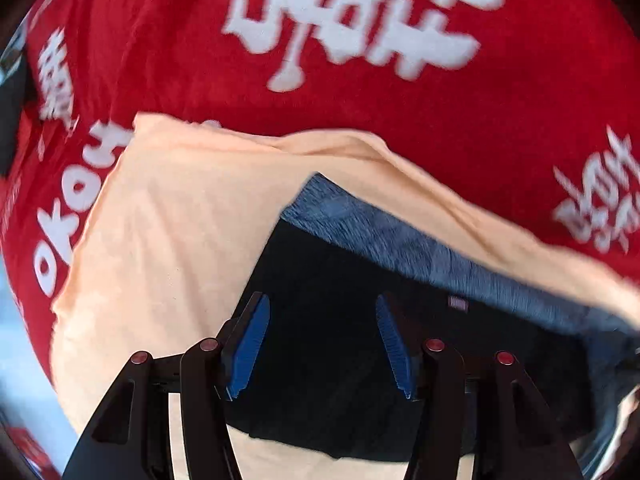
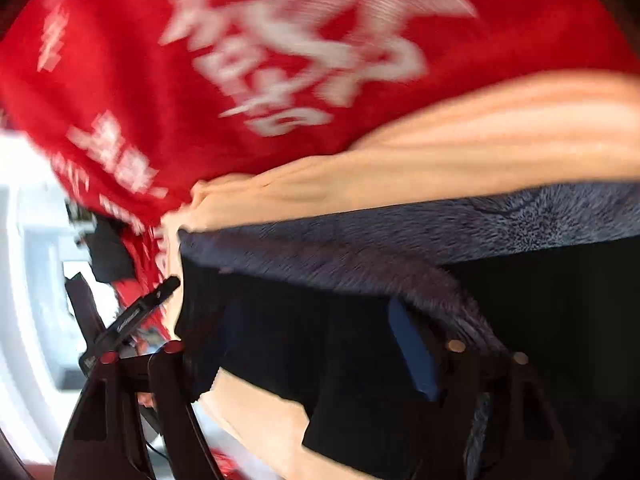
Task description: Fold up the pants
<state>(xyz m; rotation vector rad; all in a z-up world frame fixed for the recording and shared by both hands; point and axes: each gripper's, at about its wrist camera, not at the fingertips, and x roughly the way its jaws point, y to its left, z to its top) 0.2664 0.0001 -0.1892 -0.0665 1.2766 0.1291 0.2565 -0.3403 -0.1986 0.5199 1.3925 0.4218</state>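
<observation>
The black pants with a fuzzy blue-grey lining band lie on a peach cloth. My left gripper is open, its blue pads spread just above the black fabric, holding nothing. In the right wrist view the same pants and fuzzy band fill the lower half. My right gripper has one blue pad showing; the left finger is hidden behind black fabric draped over it. The view is motion-blurred.
A red cloth with white lettering covers the surface beyond the peach cloth, and shows in the right wrist view. A black device on a stand and white surroundings sit at the left.
</observation>
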